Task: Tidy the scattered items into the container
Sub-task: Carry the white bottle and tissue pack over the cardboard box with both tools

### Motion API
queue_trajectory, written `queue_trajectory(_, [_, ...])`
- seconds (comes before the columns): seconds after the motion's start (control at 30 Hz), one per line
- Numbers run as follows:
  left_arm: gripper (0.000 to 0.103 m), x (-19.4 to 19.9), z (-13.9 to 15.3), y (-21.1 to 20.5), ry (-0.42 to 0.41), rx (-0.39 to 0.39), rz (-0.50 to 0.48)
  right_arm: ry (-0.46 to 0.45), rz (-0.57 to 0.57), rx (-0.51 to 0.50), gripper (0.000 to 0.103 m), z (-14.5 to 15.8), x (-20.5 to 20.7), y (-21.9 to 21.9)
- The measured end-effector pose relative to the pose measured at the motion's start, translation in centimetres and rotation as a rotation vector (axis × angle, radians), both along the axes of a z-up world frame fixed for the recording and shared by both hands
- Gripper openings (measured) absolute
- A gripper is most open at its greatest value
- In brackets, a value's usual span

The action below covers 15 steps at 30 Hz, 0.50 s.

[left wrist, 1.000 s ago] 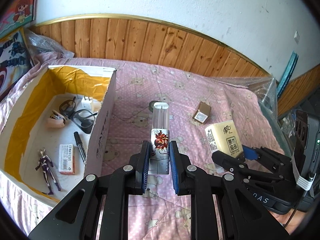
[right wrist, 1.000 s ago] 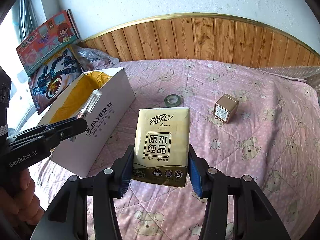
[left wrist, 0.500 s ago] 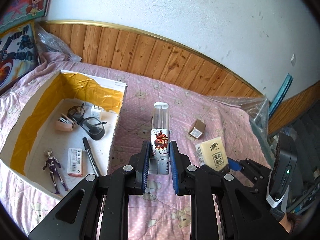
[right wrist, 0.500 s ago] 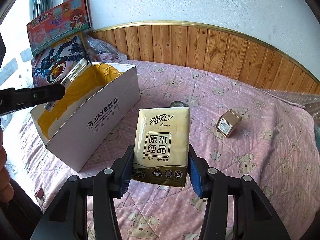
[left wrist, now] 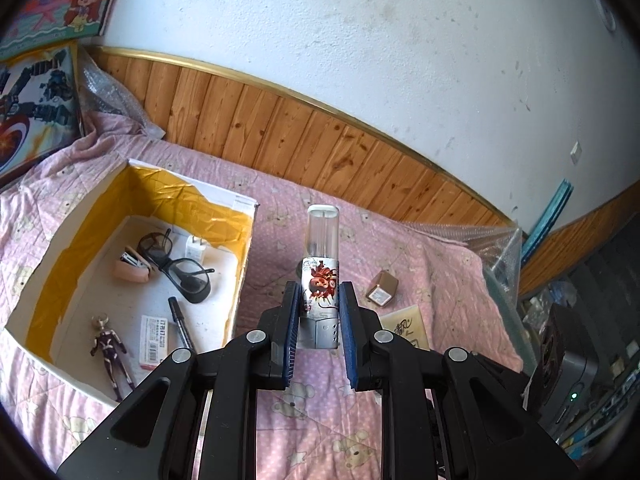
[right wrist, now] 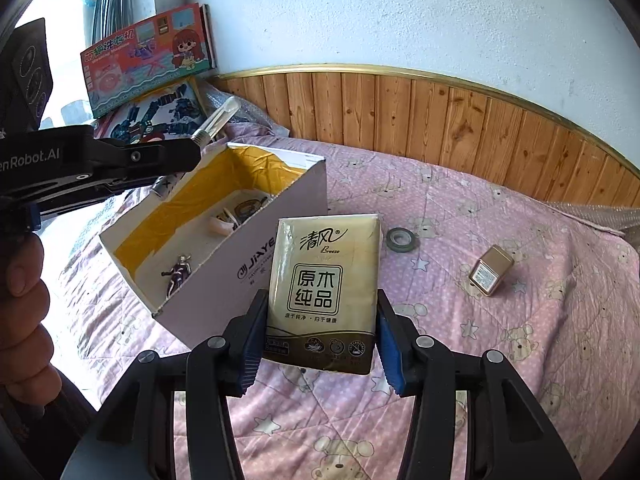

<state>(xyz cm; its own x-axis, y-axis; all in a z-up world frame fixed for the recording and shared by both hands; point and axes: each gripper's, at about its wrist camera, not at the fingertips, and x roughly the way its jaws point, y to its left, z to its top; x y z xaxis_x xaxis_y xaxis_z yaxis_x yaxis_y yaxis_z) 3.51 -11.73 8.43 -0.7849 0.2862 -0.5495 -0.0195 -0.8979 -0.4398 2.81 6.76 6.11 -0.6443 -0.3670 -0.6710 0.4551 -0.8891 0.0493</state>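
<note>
My left gripper (left wrist: 319, 312) is shut on a printed tube with a clear cap (left wrist: 321, 268), held high above the pink bedspread, right of the open cardboard box (left wrist: 244, 248). My right gripper (right wrist: 322, 332) is shut on a beige tissue pack (right wrist: 324, 280), held above the bed just right of the box (right wrist: 256, 264). The left gripper and its tube (right wrist: 218, 120) show at the upper left of the right wrist view. A small gold box (right wrist: 490, 270) and a tape roll (right wrist: 401, 239) lie on the bedspread. The box holds glasses (left wrist: 176, 264), a marker, a toy figure (left wrist: 112, 350) and other small items.
Picture boxes (right wrist: 148, 56) lean on the wall beyond the cardboard box. Wood panelling runs along the far side of the bed. Bubble wrap (left wrist: 496, 244) lies at the bed's right end, with dark equipment (left wrist: 568, 364) beyond it. The gold box also shows in the left wrist view (left wrist: 383, 290).
Both grippers have risen and the views tilted up. The left gripper with the tube has moved toward the box's far left; the right gripper carried the tissue pack closer to the box.
</note>
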Motion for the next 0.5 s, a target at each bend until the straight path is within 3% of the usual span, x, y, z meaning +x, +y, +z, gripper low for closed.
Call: queue_trajectory(0.5, [0.019, 0.6, -0.2, -7.8, 0.010, 0.108, 0.116, 0.037, 0.060, -0.077, 0.051, 3.6, -1.3, -7.0])
